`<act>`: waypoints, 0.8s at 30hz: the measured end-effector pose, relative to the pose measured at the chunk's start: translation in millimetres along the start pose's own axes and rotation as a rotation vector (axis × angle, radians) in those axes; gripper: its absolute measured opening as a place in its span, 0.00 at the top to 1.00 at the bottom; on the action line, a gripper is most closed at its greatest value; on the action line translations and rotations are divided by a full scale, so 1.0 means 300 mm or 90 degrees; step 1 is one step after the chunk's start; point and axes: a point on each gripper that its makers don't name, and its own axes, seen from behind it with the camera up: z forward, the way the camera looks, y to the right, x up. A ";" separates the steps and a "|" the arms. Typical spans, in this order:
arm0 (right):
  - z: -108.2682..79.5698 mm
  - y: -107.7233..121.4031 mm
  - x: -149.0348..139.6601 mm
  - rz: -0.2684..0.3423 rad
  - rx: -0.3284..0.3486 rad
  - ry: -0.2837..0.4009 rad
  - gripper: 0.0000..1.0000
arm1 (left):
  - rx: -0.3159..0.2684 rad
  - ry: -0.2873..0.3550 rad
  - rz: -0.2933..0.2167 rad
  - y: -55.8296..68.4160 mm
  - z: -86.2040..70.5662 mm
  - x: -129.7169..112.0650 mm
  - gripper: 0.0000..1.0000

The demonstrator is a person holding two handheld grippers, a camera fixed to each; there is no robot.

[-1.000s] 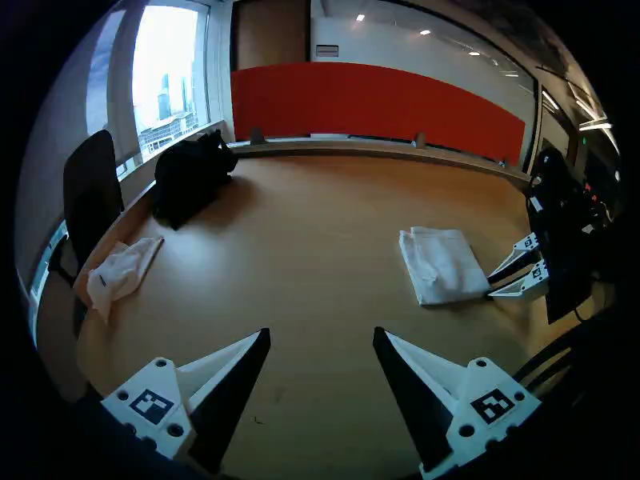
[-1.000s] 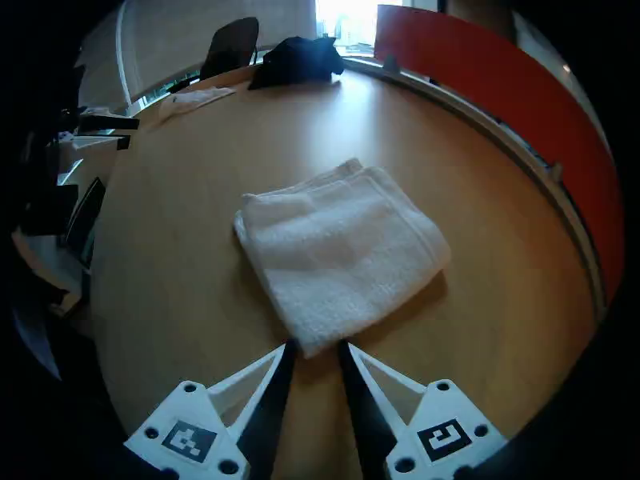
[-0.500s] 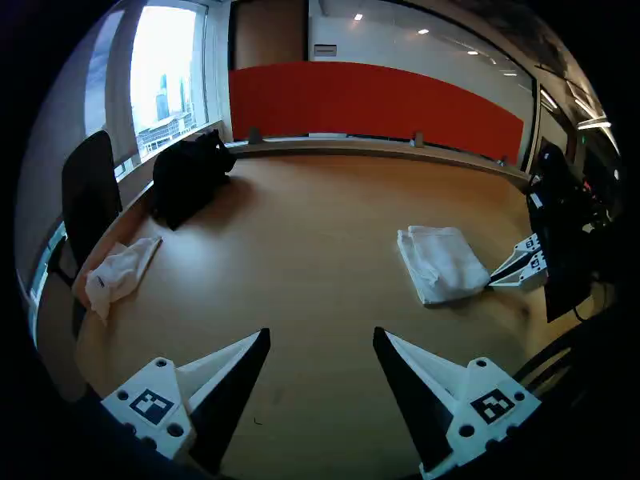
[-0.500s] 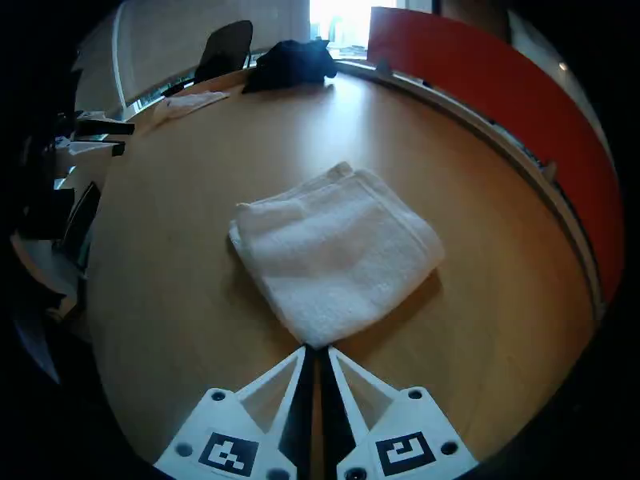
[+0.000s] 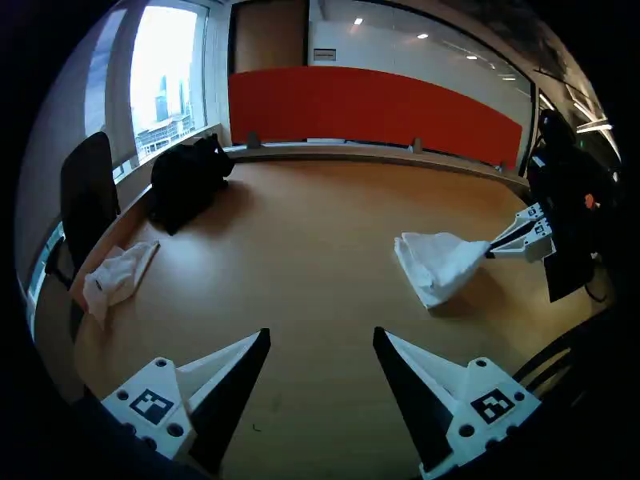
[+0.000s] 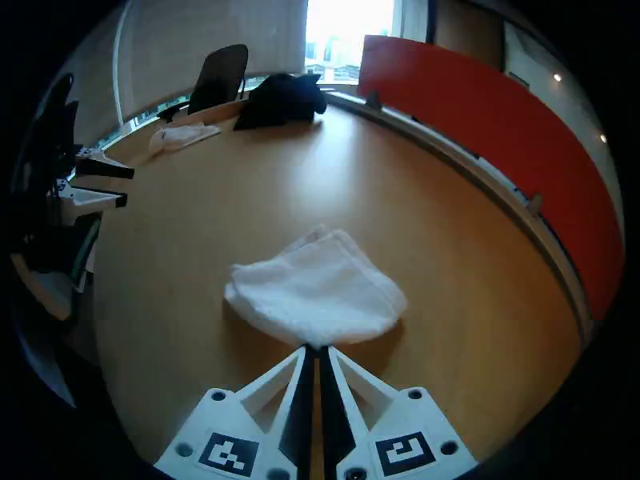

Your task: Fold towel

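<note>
Pinching the near corner of the folded white towel point(image 6: 316, 300) with the right gripper point(image 6: 318, 350), both fingers pressed tight on fabric. Holding that corner raised off the wooden table point(image 6: 448, 264), remainder sagging onto the tabletop. Hovering the left gripper point(image 5: 320, 330) splayed wide, grasping nothing, well apart from the towel. Noting black bag point(image 5: 188, 180) and crumpled white cloth point(image 5: 120, 272) near the far edge.
</note>
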 end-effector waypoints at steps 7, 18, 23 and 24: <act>-0.057 0.063 0.163 -0.030 -0.019 0.038 0.96 | -0.004 0.012 0.002 -0.002 -0.005 0.038 0.04; -0.194 0.169 0.321 -0.059 -0.052 0.077 0.96 | -0.009 0.028 0.008 0.002 -0.006 0.096 0.04; -0.252 0.217 0.320 -0.053 -0.064 0.078 0.96 | -0.017 0.033 0.010 0.018 0.000 0.119 0.05; -0.263 0.227 0.317 -0.052 -0.066 0.078 0.96 | -0.019 0.034 0.011 0.022 0.001 0.123 0.05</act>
